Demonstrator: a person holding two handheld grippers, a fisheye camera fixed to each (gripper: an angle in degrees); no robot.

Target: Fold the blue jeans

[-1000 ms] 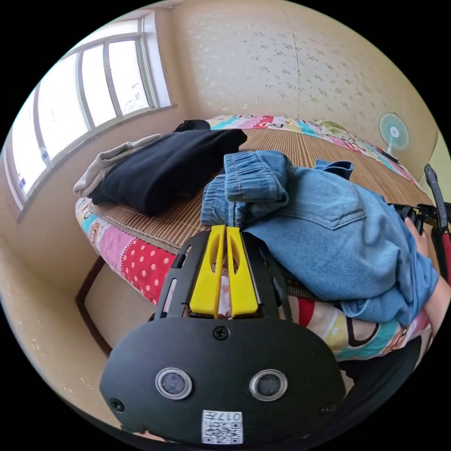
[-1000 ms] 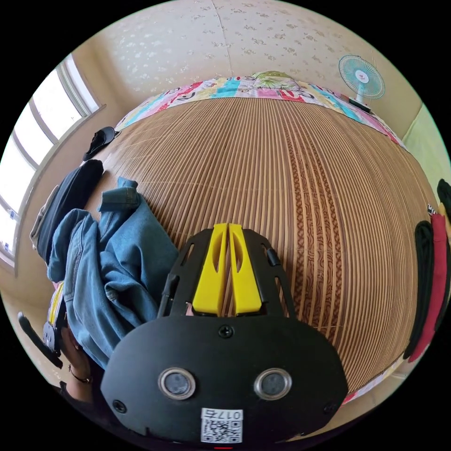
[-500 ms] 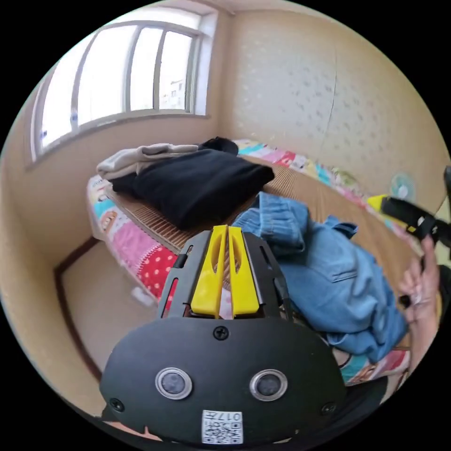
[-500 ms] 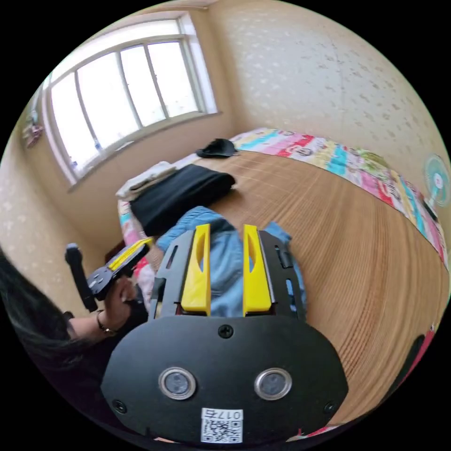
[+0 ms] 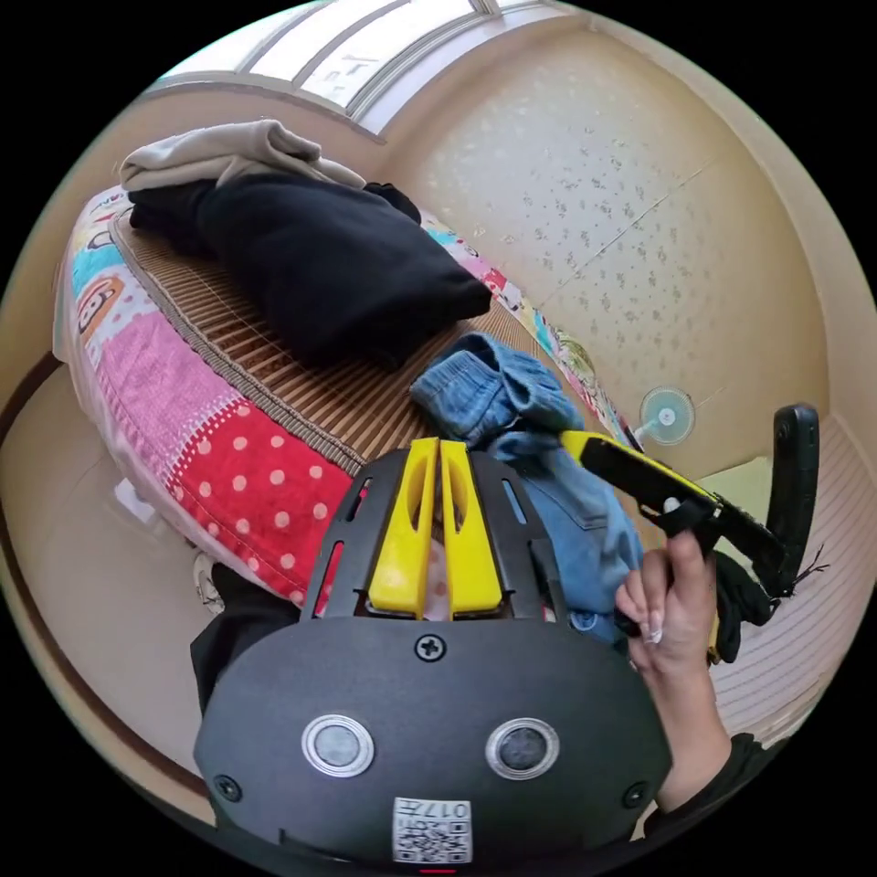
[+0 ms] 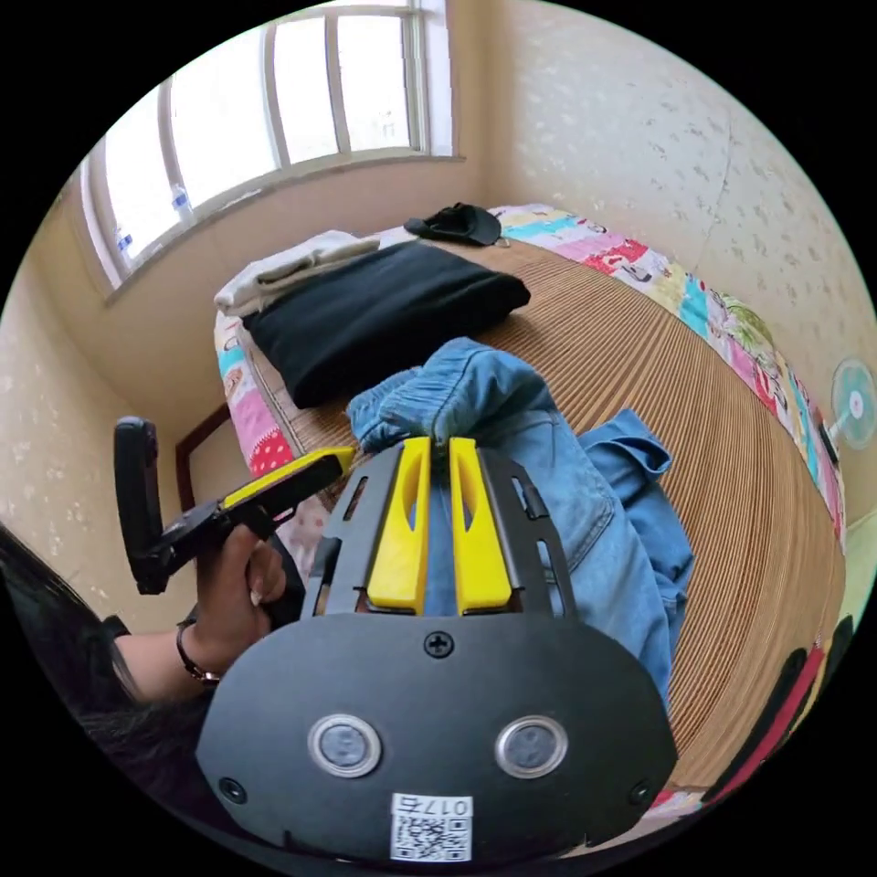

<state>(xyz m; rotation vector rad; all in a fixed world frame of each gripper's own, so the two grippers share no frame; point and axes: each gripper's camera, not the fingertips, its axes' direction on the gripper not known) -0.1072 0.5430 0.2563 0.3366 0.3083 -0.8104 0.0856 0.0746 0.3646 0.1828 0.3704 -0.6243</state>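
The blue jeans [image 6: 539, 457] lie crumpled, unfolded; the right gripper [image 6: 439, 448] pinches their elastic waistband, while the left gripper [image 5: 431, 449] is pressed together, empty.

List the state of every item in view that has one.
blue jeans: crumpled heap on the mat, unfolded
black garment: folded flat
beige garment: folded, beside the black one
left gripper: shut, empty
right gripper: closed on jeans fabric
fan: upright
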